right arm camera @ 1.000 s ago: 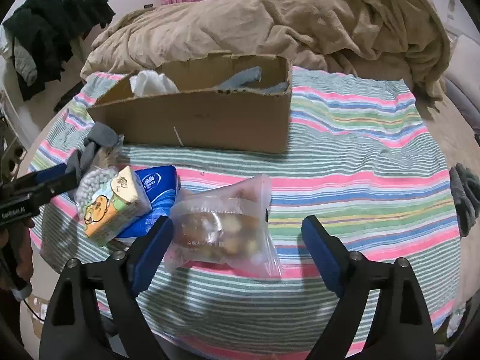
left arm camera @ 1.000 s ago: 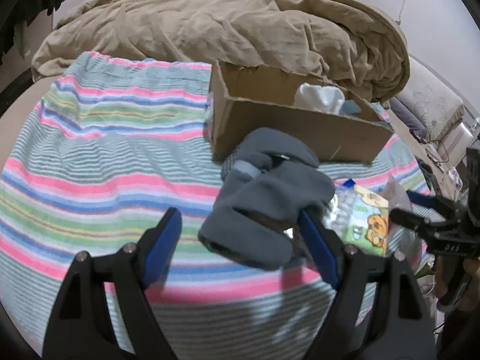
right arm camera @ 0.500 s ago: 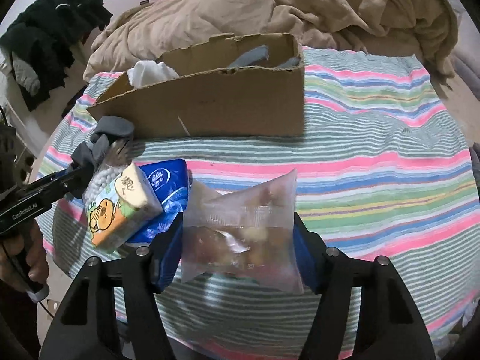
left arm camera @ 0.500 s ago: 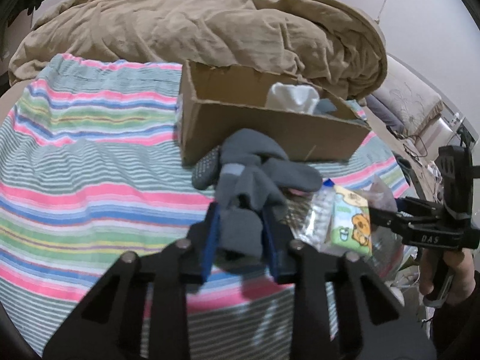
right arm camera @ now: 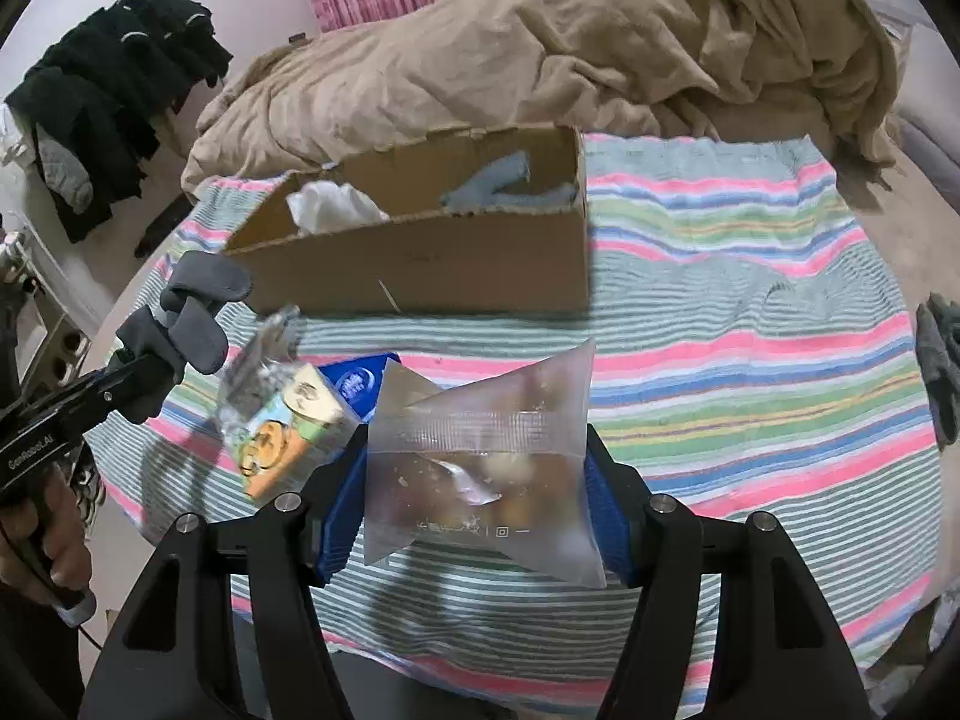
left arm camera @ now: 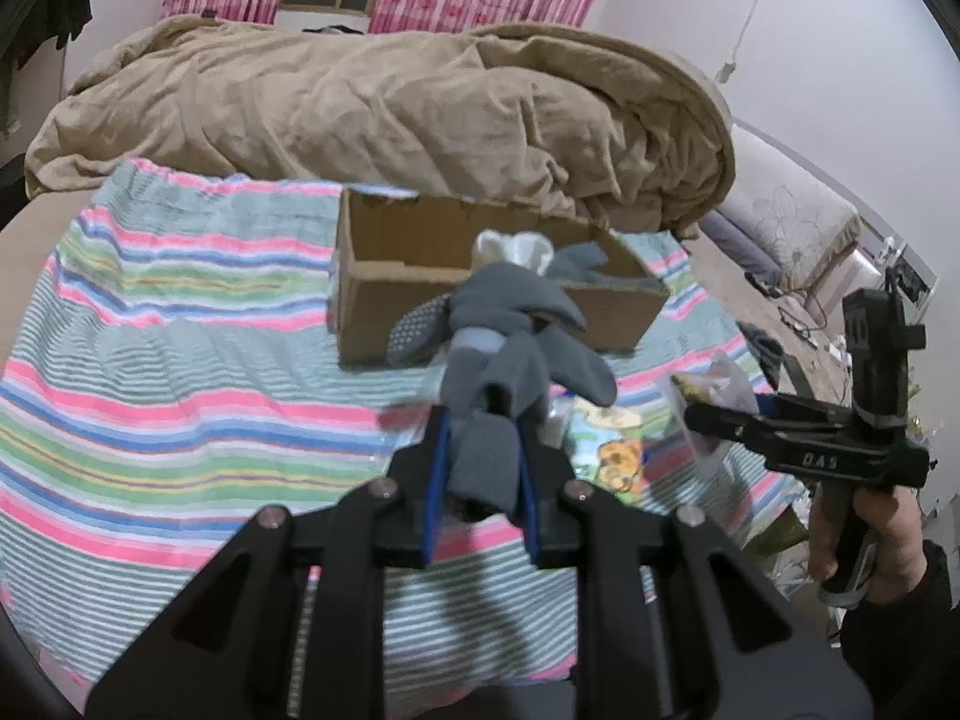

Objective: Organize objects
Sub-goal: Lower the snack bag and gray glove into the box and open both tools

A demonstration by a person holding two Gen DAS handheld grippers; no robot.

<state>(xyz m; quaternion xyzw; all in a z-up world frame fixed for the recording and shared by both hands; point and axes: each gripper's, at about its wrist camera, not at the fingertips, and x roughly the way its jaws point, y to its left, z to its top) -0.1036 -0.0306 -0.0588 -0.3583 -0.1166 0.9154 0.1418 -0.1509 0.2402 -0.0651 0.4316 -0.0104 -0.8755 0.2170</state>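
My left gripper (left arm camera: 480, 438) is shut on a bundle of grey socks (left arm camera: 504, 336) and holds it above the striped blanket (left arm camera: 180, 360), in front of the open cardboard box (left arm camera: 384, 294). My right gripper (right arm camera: 477, 480) is shut on a clear zip bag of snacks (right arm camera: 486, 456), lifted off the blanket (right arm camera: 750, 330). The box (right arm camera: 432, 258) holds a white cloth (right arm camera: 333, 207) and a grey sock (right arm camera: 498, 177). In the right wrist view the left gripper (right arm camera: 129, 369) holds the socks (right arm camera: 195, 312) at the left.
A cartoon-printed tissue pack (right arm camera: 288, 426), a blue pack (right arm camera: 357, 384) and a small clear bag (right arm camera: 258, 348) lie on the blanket left of the zip bag. A tan duvet (left arm camera: 390, 102) is heaped behind the box. Dark clothes (right arm camera: 114, 84) hang at the left.
Both grippers closed from open, the left on the grey socks and the right on the snack bag. Both have lifted their loads off the blanket.
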